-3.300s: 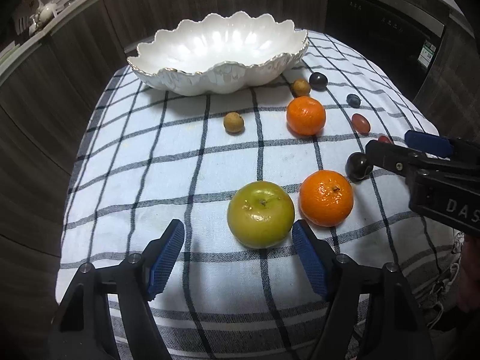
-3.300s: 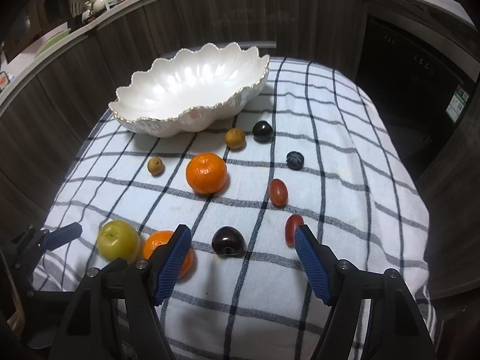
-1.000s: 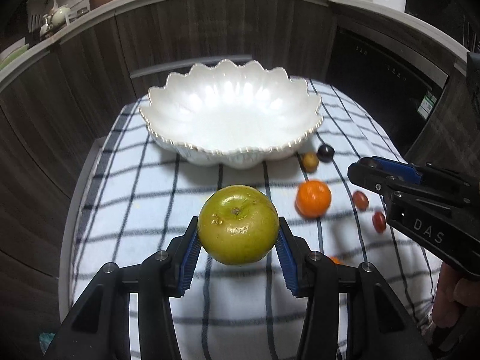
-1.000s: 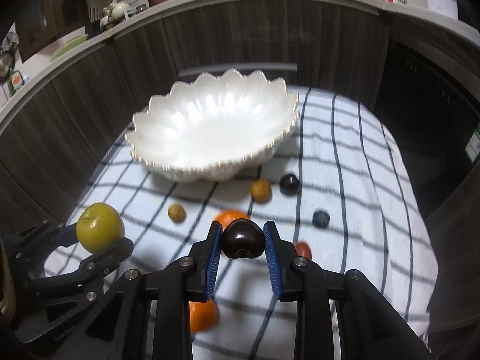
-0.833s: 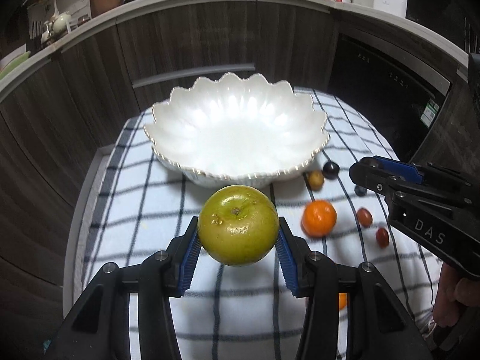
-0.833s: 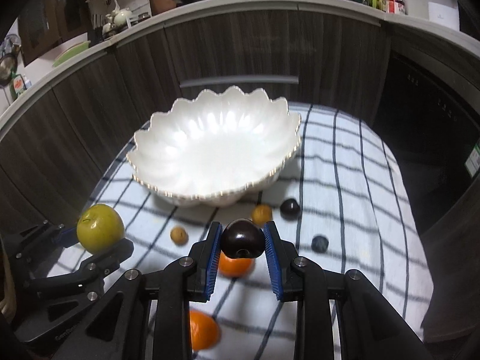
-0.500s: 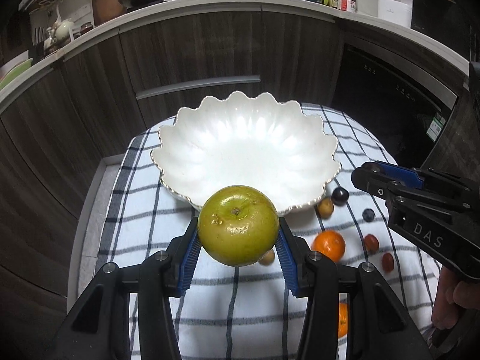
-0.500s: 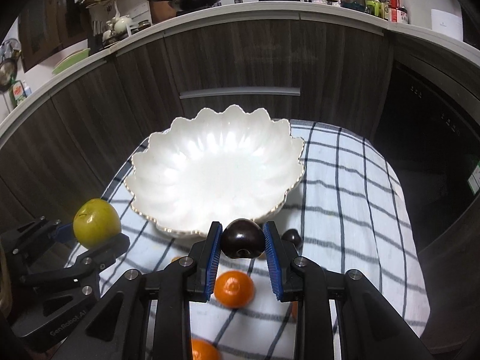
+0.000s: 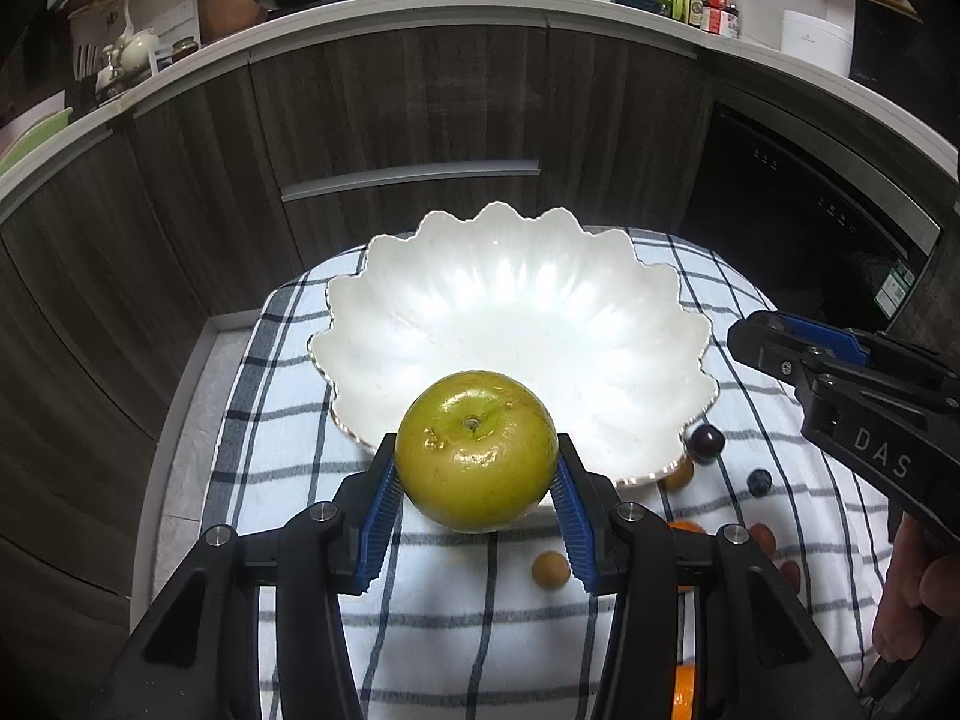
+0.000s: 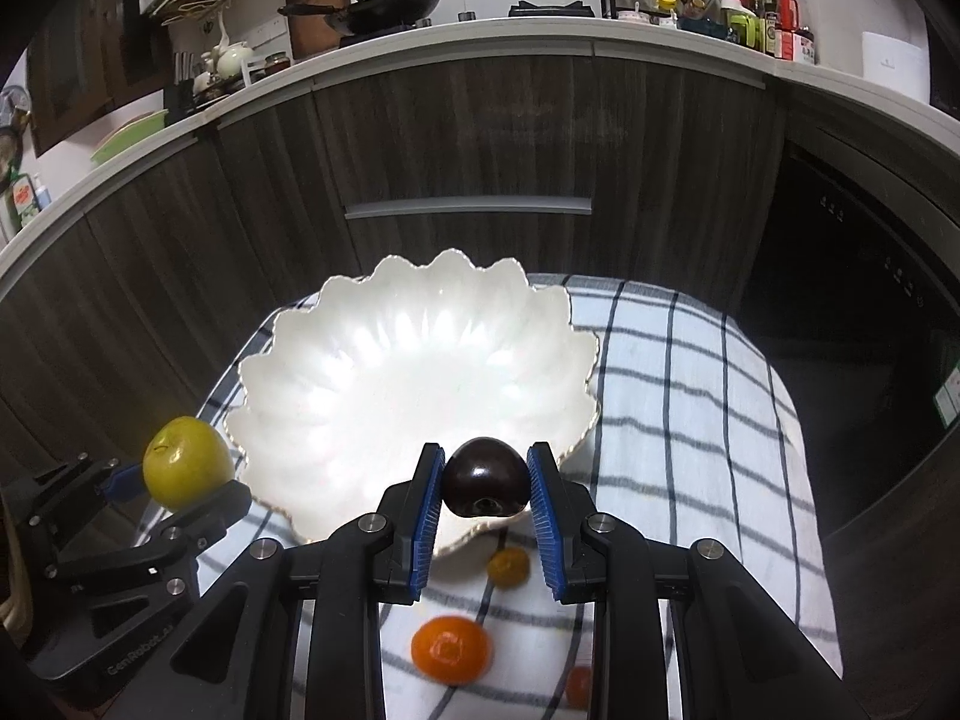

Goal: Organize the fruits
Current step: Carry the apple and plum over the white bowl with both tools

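Our left tongs (image 9: pixel 477 480) are clenched on a green apple (image 9: pixel 476 451), and our right tongs (image 10: pixel 486 495) grip a dark plum (image 10: pixel 486 485); both fruits hang in the air at the near rim of the white bowl (image 9: pixel 516 324), which sits toward the far edge of the checked cloth (image 10: pixel 690 396). The left view alone shows the loose fruit to the right of the bowl: a second dark plum (image 9: pixel 706 442), a blueberry (image 9: pixel 759 482) and a small tan fruit (image 9: pixel 550 569) nearer us. Only the right view shows a whole orange (image 10: pixel 450 650) near the cloth's front edge (slightly blurred). In the left view the right tongs enter from the right edge, their tips hidden, with part of a hand (image 9: pixel 912 600) below. The reddish fruits behind the tongs' frame are cut off and hard to name.
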